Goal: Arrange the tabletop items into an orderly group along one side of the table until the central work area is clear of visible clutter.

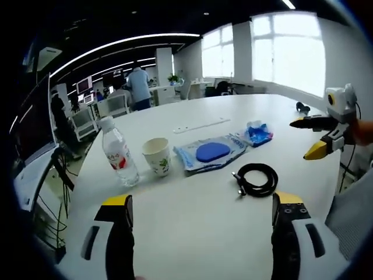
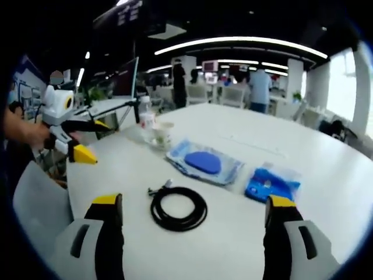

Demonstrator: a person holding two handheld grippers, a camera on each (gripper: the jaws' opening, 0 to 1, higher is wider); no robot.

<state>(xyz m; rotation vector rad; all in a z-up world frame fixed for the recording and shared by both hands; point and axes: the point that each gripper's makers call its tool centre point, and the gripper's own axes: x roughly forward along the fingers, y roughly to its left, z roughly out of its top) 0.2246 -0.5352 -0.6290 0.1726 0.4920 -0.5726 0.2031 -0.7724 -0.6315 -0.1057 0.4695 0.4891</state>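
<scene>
On the white table (image 1: 192, 227) stand a clear water bottle (image 1: 119, 153) with a red label and a paper cup (image 1: 158, 156) side by side. Right of them lies a clear bag holding a blue oval pad (image 1: 212, 151), then a small blue packet (image 1: 257, 133). A coiled black cable (image 1: 254, 178) lies nearest me. My left gripper (image 1: 201, 217) hangs open over the near table edge, empty. My right gripper (image 2: 192, 217) is open too, just short of the black cable (image 2: 178, 208), with the blue pad bag (image 2: 203, 161), blue packet (image 2: 270, 183), cup (image 2: 161, 134) and bottle (image 2: 145, 119) beyond.
The right gripper (image 1: 319, 137) shows at the right of the left gripper view; the left gripper (image 2: 76, 140) shows at the left of the right gripper view. A white strip (image 1: 201, 125) lies farther back on the table. Office desks, chairs and people stand behind.
</scene>
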